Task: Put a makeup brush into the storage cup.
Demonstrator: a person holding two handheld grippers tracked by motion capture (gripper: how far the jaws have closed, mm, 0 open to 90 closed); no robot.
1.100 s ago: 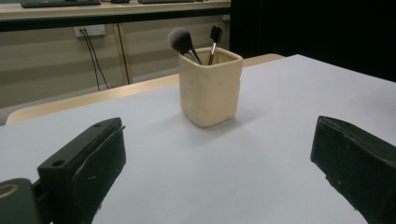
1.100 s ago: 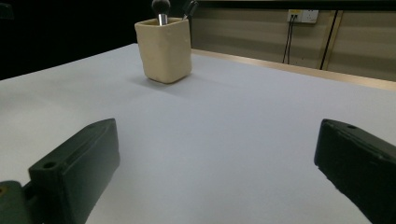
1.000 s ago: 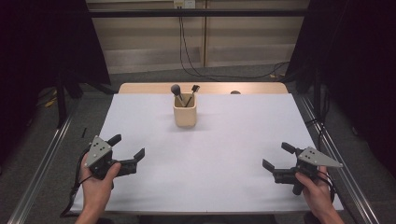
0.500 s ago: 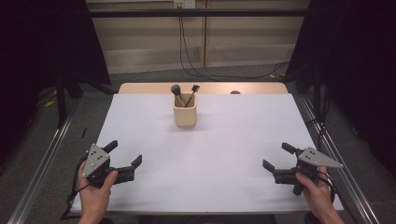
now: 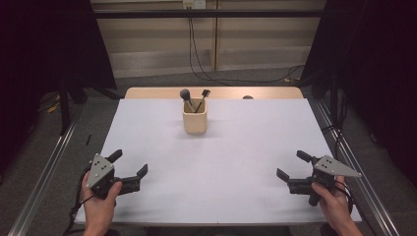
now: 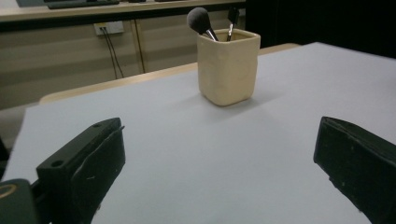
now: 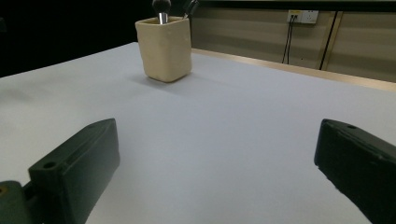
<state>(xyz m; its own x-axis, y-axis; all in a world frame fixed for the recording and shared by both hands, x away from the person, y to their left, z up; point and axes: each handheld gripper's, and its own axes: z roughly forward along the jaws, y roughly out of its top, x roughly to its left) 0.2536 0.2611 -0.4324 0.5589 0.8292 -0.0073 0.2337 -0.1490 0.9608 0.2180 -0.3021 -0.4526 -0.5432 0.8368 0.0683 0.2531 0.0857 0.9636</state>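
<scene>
Your left hand-held gripper (image 5: 129, 169) and right hand-held gripper (image 5: 290, 166) hover spread at the tabletop's (image 5: 236, 147) near edge, gripping nothing. Far centre, the beige cup (image 5: 194, 116) stands with two brushes (image 5: 187, 96); approach high and pinch one handle squarely.

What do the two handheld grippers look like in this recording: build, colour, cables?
Both are black two-jaw tools. The left gripper and right gripper each carry a grey three-cornered plate with small dark dots. The jaws are thick, blocky black fingers with a small hole near the tip. A dark cable trails from each. No sleeves are visible.
</scene>
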